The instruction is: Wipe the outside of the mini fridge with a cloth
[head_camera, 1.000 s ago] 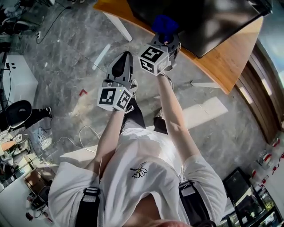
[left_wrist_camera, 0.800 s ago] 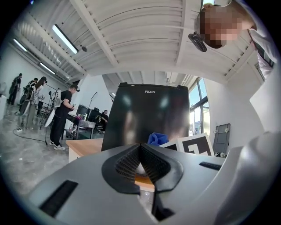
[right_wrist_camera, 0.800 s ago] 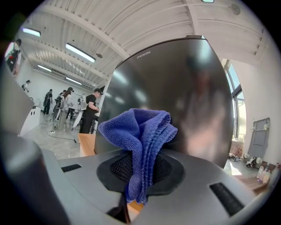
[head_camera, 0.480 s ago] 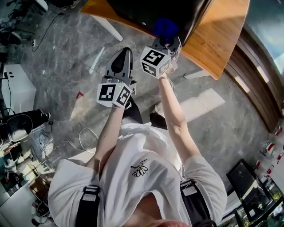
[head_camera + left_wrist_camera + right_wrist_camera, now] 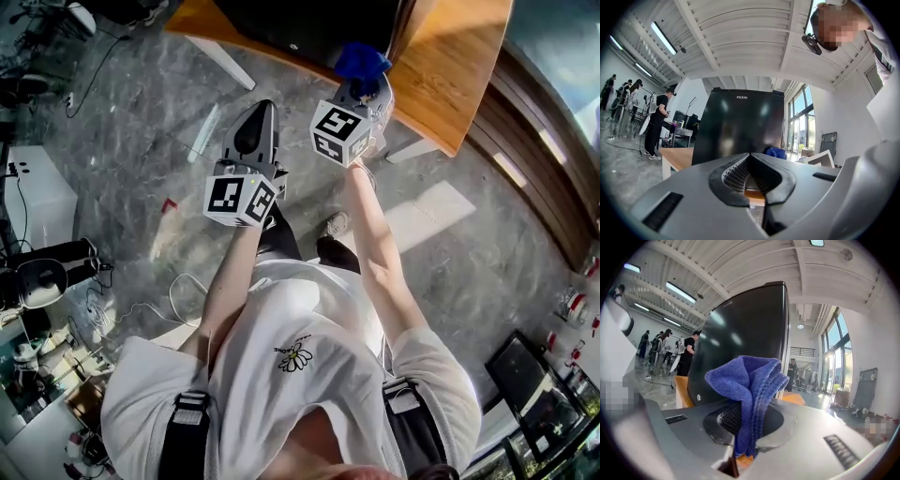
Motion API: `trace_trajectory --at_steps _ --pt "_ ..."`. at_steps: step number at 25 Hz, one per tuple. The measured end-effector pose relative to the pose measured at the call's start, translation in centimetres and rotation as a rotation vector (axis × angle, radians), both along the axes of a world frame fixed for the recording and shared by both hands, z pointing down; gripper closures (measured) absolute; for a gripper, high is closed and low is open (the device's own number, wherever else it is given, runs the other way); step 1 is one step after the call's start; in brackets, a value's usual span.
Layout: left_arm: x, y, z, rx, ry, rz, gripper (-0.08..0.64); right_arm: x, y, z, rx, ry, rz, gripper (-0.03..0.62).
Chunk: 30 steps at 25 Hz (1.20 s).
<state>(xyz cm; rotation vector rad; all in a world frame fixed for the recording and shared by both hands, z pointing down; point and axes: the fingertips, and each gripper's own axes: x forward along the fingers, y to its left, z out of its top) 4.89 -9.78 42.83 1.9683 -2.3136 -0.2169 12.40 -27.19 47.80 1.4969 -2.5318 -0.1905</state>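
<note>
The black mini fridge (image 5: 309, 23) stands on a wooden table (image 5: 450, 75) at the top of the head view. My right gripper (image 5: 366, 84) is shut on a blue cloth (image 5: 363, 61), which it holds against the fridge near its right front corner. In the right gripper view the folded cloth (image 5: 750, 385) sticks up out of the jaws of the right gripper (image 5: 740, 420), with the glossy fridge (image 5: 740, 333) close behind. My left gripper (image 5: 260, 117) hangs short of the table, shut on nothing. In the left gripper view the left gripper (image 5: 750, 157) faces the fridge front (image 5: 738, 122).
The table edge (image 5: 677, 157) and its white legs (image 5: 220, 56) stand over a grey marble floor. Cables (image 5: 178, 281) and equipment (image 5: 37, 272) lie at the left. People (image 5: 658, 117) stand in the distance at the left. Windows (image 5: 801, 126) are at the right.
My right gripper and the cloth have slid to the right across the fridge front, toward its right corner. The left gripper has barely moved.
</note>
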Motion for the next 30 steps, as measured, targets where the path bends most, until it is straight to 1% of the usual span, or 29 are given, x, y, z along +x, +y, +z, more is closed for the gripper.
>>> trace_trajectory --at_steps 3,10,14,19,24,28,30 --pt "0.3 0.4 -0.3 0.001 -0.002 0.008 0.555 0.9 0.1 -0.3 0.009 0.003 0.016 0.521" --pt "0.9 0.4 -0.5 0.004 -0.006 0.024 0.555 3.4 -0.5 0.2 -0.007 0.011 0.064 0.521" --pt "0.4 0.9 -0.4 0.009 -0.004 0.027 0.555 4.1 -0.5 0.9 -0.023 0.003 0.100 0.520" --pt "-0.4 1.5 -0.5 0.013 0.006 0.029 0.555 4.8 0.7 -0.1 -0.019 -0.023 0.121 0.522" --pt "-1.6 1.7 -0.5 0.018 0.015 0.031 0.555 2.7 2.7 -1.0 -0.018 -0.038 0.076 0.522" --pt "-4.2 2.4 -0.1 0.022 0.027 0.016 0.555 -1.5 4.2 -1.0 -0.011 -0.072 0.031 0.521" --pt "-6.0 2.9 0.4 0.020 0.035 0.007 0.555 -4.0 4.9 -0.8 -0.014 -0.074 0.005 0.521"
